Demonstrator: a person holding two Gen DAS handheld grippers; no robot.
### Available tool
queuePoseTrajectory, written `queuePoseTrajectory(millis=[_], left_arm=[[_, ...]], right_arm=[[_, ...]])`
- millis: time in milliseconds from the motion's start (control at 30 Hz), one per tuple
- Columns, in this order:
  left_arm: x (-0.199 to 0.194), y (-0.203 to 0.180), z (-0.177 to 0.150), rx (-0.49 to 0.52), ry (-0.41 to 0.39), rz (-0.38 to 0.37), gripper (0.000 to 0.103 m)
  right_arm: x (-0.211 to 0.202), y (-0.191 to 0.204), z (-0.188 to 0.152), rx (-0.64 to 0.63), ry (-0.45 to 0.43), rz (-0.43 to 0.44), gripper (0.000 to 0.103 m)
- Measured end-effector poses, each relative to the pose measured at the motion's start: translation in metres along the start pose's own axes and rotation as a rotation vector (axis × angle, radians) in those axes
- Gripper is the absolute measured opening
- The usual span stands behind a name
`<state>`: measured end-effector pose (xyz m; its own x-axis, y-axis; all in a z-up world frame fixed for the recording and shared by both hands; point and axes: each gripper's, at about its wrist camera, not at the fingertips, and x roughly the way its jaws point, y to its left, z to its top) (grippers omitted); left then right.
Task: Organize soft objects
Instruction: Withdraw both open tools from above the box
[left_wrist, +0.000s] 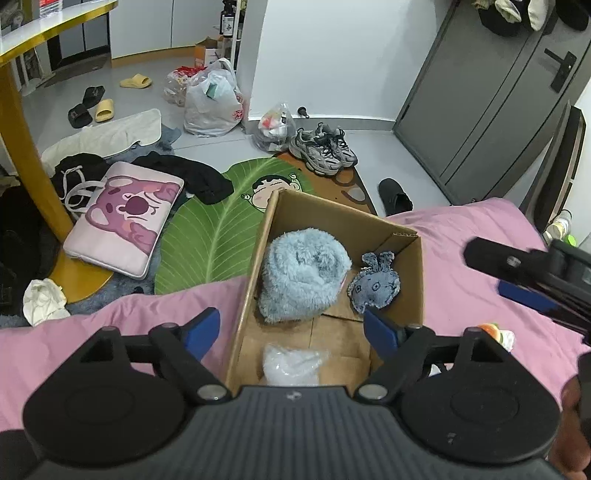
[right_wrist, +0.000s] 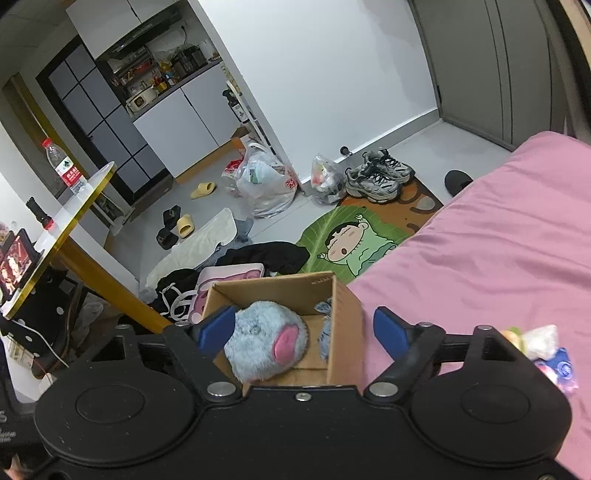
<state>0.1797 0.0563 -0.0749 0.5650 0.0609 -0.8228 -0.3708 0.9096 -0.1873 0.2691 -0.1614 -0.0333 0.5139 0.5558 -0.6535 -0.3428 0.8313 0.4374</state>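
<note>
An open cardboard box (left_wrist: 402, 273) stands on the pink bed at its edge. Inside lie a fluffy light-blue plush (left_wrist: 301, 275), a small blue-grey plush toy (left_wrist: 375, 282) and a white soft bundle (left_wrist: 291, 363). My left gripper (left_wrist: 291, 332) is open and empty, hovering over the box's near end. My right gripper (right_wrist: 304, 330) is open and empty above the box (right_wrist: 345, 325); the blue plush (right_wrist: 258, 343) with a pink patch shows between its fingers. The right gripper's fingers (left_wrist: 491, 258) also show at the right of the left wrist view.
Small colourful soft items (right_wrist: 546, 350) lie on the pink bedsheet (right_wrist: 498, 240) to the right; they also show in the left wrist view (left_wrist: 496, 332). The floor holds a leaf mat (left_wrist: 214, 229), a pink bear bag (left_wrist: 125, 218), clothes, sneakers (left_wrist: 321, 147) and plastic bags.
</note>
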Motion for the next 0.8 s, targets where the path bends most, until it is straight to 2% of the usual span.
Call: queuePoseTrajectory(millis=[167, 533, 800], left_arm=[[-0.017, -0.005, -0.006, 0.008, -0.015, 0.008, 0.084], [-0.045, -0.035, -0.017, 0.048, -0.06, -0.002, 0.09], [-0.052, -0.067, -0.027, 0.062, -0.089, -0.017, 0.09]], right_arm=[[-0.021, -0.012, 0.0, 0.011, -0.016, -0.011, 0.088], [-0.053, -0.053, -0.005, 0.094, -0.056, -0.027, 0.09], [-0.065, -0.106, -0.021, 0.238, -0.036, -0.025, 0.09]])
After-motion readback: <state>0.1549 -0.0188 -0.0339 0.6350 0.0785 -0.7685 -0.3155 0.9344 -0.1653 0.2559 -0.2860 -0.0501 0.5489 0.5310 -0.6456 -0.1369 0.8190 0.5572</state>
